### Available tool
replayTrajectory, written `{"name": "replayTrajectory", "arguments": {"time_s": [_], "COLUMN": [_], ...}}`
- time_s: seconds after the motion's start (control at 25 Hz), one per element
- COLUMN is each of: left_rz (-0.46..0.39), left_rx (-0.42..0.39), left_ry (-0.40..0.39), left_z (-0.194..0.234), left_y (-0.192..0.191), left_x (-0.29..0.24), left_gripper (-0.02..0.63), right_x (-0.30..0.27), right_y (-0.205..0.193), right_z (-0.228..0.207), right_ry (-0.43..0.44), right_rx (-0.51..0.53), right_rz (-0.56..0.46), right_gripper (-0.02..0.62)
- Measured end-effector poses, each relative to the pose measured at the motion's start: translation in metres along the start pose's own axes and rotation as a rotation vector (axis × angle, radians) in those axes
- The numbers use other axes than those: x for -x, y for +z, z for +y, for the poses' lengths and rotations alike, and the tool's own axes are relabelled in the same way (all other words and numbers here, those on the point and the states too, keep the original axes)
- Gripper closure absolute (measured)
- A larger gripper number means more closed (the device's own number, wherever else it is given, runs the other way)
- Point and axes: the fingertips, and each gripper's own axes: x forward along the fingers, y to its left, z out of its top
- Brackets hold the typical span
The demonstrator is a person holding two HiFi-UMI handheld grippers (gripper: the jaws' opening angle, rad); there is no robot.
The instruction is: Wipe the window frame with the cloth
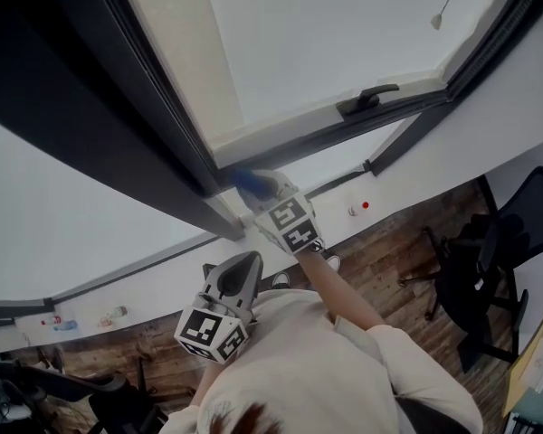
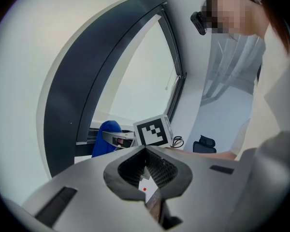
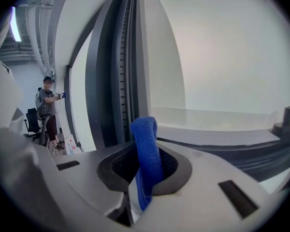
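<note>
The right gripper [image 1: 264, 191] is raised to the dark window frame [image 1: 154, 143], its jaws clamped on a blue cloth [image 1: 246, 182] that meets the frame where the upright member joins the lower rail. In the right gripper view the cloth [image 3: 145, 161] stands up as a folded strip, pinched between the closed jaws of the right gripper [image 3: 144, 180]. Its top edge reaches toward the grooved, dark channel of the window frame [image 3: 113, 76], but whether it touches cannot be told there. A black window handle [image 1: 369, 99] sits on the far rail to the right, well apart from the cloth. The left gripper [image 1: 240, 274] hangs lower and nearer the person's body, off the frame, with its jaws brought together and nothing between them. Its own view shows the left gripper [image 2: 146, 175] pointing toward the right gripper's marker cube [image 2: 153, 131], with the cloth [image 2: 106, 138] against the frame beyond. Below lie a wooden floor [image 1: 407, 242] and, at the right, a black office chair [image 1: 498, 260]. Another person [image 3: 48, 111] stands far off at the left in the right gripper view.
</note>
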Motion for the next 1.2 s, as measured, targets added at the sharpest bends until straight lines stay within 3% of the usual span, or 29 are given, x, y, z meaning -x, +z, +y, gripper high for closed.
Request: {"name": "replayTrajectory", "arguments": {"time_s": [0.24, 0.88, 1.2], "left_rz": [-0.001, -0.021, -0.023], "left_rx": [0.004, -0.003, -0.003], "left_ry": [0.026, 0.067, 0.058], "left_z": [0.005, 0.020, 0.018], "left_y": [-0.003, 0.006, 0.008], "left_x": [0.013, 0.012, 0.005], "left_gripper": [0.597, 0.597, 0.597], "right_x": [-0.021, -0.028, -0.020], "right_y": [-0.010, -0.014, -0.014], "right_z": [0.030, 0.023, 0.008], "right_ry": [0.067, 0.035, 0.010], "right_rx": [0.030, 0.126, 0.110], "right_rz": [0.035, 0.033, 0.032], "right_gripper": [0.546, 0.546, 0.546]}}
